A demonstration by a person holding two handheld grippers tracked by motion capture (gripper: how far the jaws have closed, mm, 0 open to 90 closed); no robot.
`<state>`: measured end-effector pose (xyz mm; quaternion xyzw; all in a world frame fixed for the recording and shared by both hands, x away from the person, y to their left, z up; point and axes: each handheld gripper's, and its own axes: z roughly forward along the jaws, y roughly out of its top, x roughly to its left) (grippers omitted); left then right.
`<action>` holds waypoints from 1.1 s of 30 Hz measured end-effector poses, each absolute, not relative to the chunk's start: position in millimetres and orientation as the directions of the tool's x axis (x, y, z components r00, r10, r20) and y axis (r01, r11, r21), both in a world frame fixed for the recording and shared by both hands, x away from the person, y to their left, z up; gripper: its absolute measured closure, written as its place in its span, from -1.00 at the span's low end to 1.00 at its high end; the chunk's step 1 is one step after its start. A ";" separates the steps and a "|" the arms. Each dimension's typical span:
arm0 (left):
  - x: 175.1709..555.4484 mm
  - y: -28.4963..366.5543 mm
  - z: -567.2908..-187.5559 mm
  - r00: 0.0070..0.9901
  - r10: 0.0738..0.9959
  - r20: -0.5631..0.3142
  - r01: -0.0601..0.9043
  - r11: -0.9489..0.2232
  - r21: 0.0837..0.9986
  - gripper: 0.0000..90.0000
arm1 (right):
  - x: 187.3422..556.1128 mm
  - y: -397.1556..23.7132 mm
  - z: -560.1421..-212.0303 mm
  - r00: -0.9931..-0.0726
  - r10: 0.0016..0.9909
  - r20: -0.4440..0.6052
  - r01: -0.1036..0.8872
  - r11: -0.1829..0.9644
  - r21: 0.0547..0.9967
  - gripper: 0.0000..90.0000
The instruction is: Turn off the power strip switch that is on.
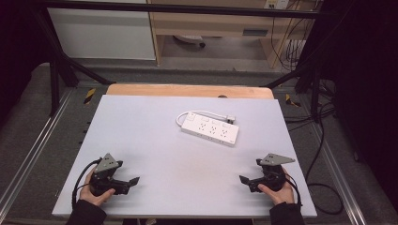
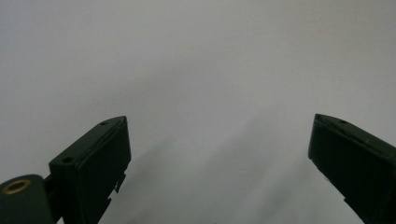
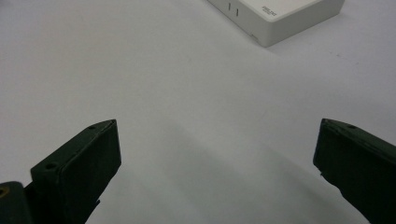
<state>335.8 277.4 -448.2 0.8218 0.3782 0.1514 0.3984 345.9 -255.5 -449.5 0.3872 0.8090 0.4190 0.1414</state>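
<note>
Both pairs of jaws stand wide apart with nothing between them. The left gripper (image 1: 133, 182) rests low at the near left corner of the table (image 1: 141, 131), looking along bare white surface; the right gripper (image 1: 244, 181) sits at the near right corner, its jaws pointing inward and a little forward. In the right gripper view the corner of the power strip (image 3: 280, 18) lies ahead, well apart from the jaw tips.

The power strip (image 1: 210, 127) lies flat and slightly slanted near the middle of the table, toward the far side, with its white cord (image 1: 202, 114) looped behind it.

The strip is low, smooth and hard, so a grab from one end will likely make it pivot or skid on the slick tabletop rather than lift. Jaws closing across the socket face could slip off the rounded edges. The cord may drag or snag behind it if the strip is pulled toward the person, twisting it out of the grip.
</note>
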 end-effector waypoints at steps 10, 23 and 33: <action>335.5 277.7 -448.0 0.668 0.743 -0.052 0.500 -0.395 0.771 -0.87 | 347.5 -252.1 -447.7 -0.659 0.746 0.096 0.505 0.344 0.792 -0.97; 335.6 277.9 -448.0 0.666 0.744 -0.053 0.501 -0.393 0.771 -0.87 | 349.9 -243.8 -442.8 -0.668 0.738 0.098 0.496 0.343 0.798 -0.97; 335.6 278.1 -447.9 0.664 0.746 -0.050 0.501 -0.394 0.771 -0.86 | 352.8 -236.8 -440.4 -0.678 0.730 0.087 0.487 0.358 0.797 -0.97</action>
